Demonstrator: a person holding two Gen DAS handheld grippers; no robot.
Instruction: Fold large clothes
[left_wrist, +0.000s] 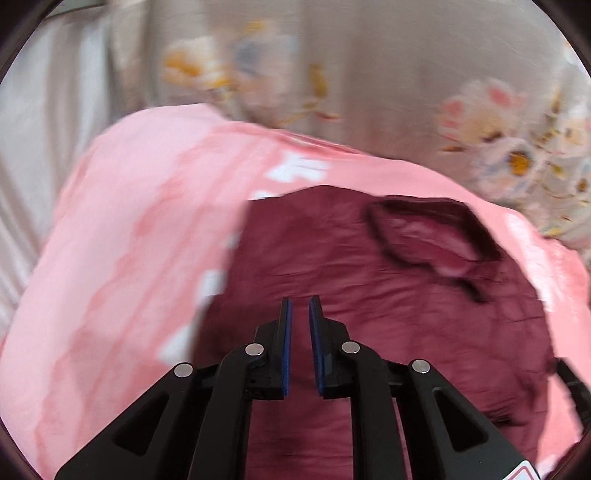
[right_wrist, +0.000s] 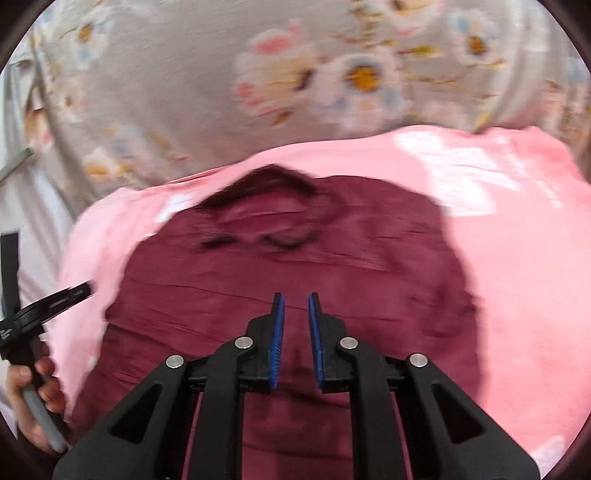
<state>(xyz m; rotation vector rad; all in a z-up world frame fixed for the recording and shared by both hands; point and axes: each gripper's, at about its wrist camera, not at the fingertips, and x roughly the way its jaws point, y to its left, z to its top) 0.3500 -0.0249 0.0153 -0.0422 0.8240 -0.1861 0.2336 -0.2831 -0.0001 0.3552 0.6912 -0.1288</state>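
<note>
A maroon shirt (left_wrist: 369, 314) lies flat on a pink cloth (left_wrist: 129, 240), its neck opening (left_wrist: 424, 236) at the far side. My left gripper (left_wrist: 300, 301) hovers over the shirt's near-left part, its blue pads a narrow gap apart with nothing between them. In the right wrist view the same shirt (right_wrist: 295, 258) fills the middle, collar (right_wrist: 273, 206) away from me. My right gripper (right_wrist: 296, 296) hangs above the shirt's centre, slightly open and empty. Both views are blurred.
The pink cloth (right_wrist: 517, 240) spreads wider than the shirt over a grey floral bedsheet (right_wrist: 184, 92). A person's hand (right_wrist: 37, 380) grips a black tool handle at the left edge of the right wrist view. The bedsheet (left_wrist: 369, 74) continues behind the cloth.
</note>
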